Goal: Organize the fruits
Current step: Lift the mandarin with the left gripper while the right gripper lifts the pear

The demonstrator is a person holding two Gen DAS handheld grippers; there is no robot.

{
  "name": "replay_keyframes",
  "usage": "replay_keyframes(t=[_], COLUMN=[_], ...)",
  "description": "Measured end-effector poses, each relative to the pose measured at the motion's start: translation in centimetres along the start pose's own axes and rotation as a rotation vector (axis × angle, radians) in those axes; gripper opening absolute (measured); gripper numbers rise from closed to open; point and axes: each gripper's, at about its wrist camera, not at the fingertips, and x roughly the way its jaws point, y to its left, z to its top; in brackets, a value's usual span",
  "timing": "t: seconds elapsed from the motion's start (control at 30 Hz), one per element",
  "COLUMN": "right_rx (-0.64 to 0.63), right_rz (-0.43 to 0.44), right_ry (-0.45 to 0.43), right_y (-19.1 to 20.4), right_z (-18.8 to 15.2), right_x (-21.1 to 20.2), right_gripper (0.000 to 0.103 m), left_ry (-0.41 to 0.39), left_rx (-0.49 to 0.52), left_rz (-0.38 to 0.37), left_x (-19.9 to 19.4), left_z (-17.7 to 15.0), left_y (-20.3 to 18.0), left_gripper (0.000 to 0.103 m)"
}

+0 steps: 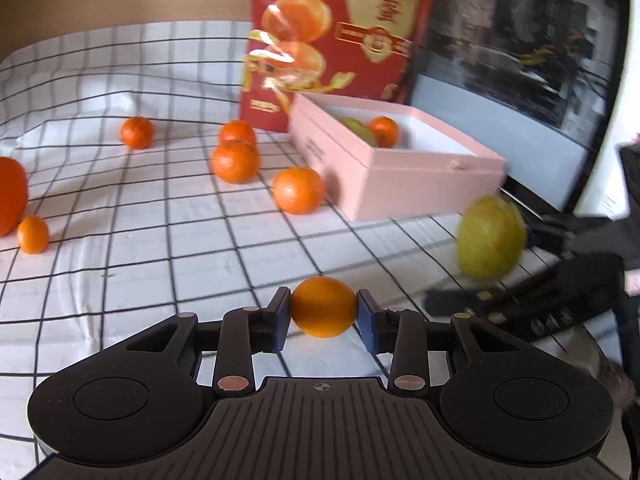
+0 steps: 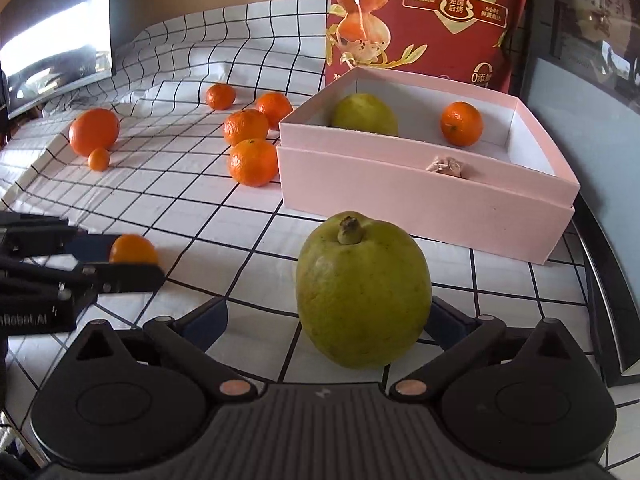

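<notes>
Two fruits sit in the pink box (image 2: 424, 200) (a guava, a tangerine). Left gripper (image 1: 323, 312) clamps a small orange (image 1: 323, 306); right gripper (image 2: 326, 322) gapes wide around the green guava (image 2: 362, 290) standing on the cloth. Six oranges remain loose.

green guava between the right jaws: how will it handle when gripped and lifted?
Likely rolls if nudged: the guava is rounded and stands stem-up on the cloth. Probably heavy for the right gripper, filling most of its wide-open jaws. Its smooth, curved skin may slip between the pads.

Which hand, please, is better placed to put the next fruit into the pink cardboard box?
Left: its jaws already clamp the small orange kumquat. The right jaws stand wide around the green guava, not gripping.
</notes>
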Motion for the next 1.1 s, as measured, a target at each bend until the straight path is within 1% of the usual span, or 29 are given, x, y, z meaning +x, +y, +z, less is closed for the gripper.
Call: replay_keyframes(t=[0.07, 0.1, 0.17, 0.3, 0.53, 0.77, 1.0, 1.1], right_rx=[-0.001, -0.001, -0.003, -0.005, -0.017, 0.036, 0.048, 0.055], right_rz=[-0.003, -0.005, -0.008, -0.024, -0.001, -0.05, -0.076, -0.05], right_ry=[0.001, 0.002, 0.003, -0.004, 0.008, 0.006, -0.031, -0.042], right_y=[0.0, 0.0, 0.1, 0.3, 0.2, -1.7, -2.8, -2.7], right_z=[0.0, 0.0, 0.1, -0.1, 0.0, 0.0, -0.5, -0.5], right_x=[0.0, 0.0, 0.0, -0.1, -0.2, -0.8, -1.9, -2.0], right_gripper=[0.103, 0.103, 0.103, 0.103, 0.103, 0.098, 0.098, 0.094], left_ry=[-0.014, -0.014, -0.014, -0.015, -0.019, -0.021, -0.023, -0.023], left_rx=[-0.032, -0.042, -0.045, -0.014, -0.048, -0.054, -0.063, -0.063], left_rz=[0.063, 0.078, 0.081, 0.108, 0.083, 0.078, 0.075, 0.075], left_x=[0.3, 0.5, 0.8, 0.8, 0.6, 0.6, 0.5, 0.5], left_z=[0.3, 0.5, 0.7, 0.6, 0.5, 0.4, 0.5, 0.5], left_y=[0.2, 0.4, 0.5, 0.0, 0.5, 0.7, 0.7, 0.8], left_gripper=[0.04, 0.04, 0.04, 0.04, 0.04, 0.04, 0.04, 0.04])
